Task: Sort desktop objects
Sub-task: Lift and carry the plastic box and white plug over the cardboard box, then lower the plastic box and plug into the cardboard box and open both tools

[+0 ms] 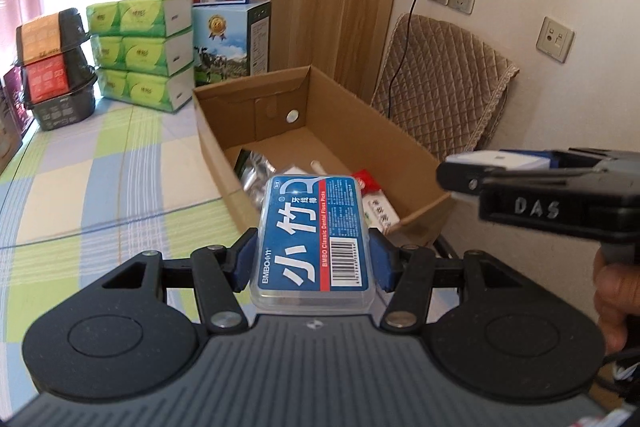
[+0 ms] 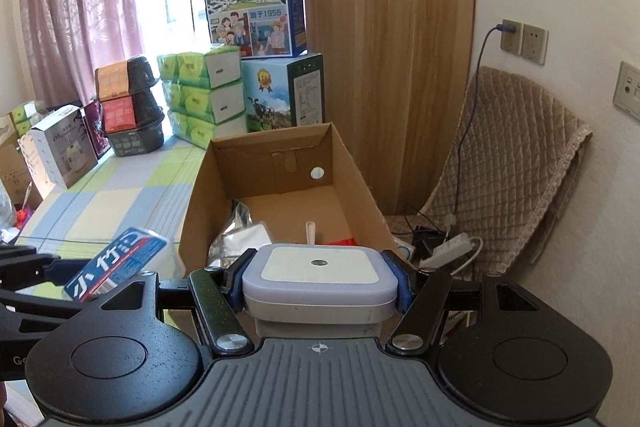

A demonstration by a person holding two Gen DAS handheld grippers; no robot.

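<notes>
My left gripper [image 1: 313, 259] is shut on a clear dental floss pick box [image 1: 314, 239] with a blue and red label, held in the air just short of the open cardboard box [image 1: 360, 115]. My right gripper [image 2: 320, 281] is shut on a small white and lavender square box [image 2: 320, 277], also raised before the cardboard box [image 2: 200, 195]. Inside the carton lie a silver foil pack [image 2: 236, 239], a white tube [image 2: 310, 231] and a red and white packet [image 1: 378, 199]. In the left wrist view, the right gripper [image 1: 452, 173] comes in from the right. The floss box [image 2: 116, 267] shows at the lower left of the right wrist view.
A checked cloth [image 1: 100, 167] covers the table. Green tissue packs [image 1: 140, 51], milk cartons [image 1: 228, 43] and stacked black bowls [image 1: 56, 67] stand at the back. A white appliance box [image 2: 60, 155] sits on the left. A padded chair [image 2: 512, 163] and a power strip [image 2: 448, 247] are to the right.
</notes>
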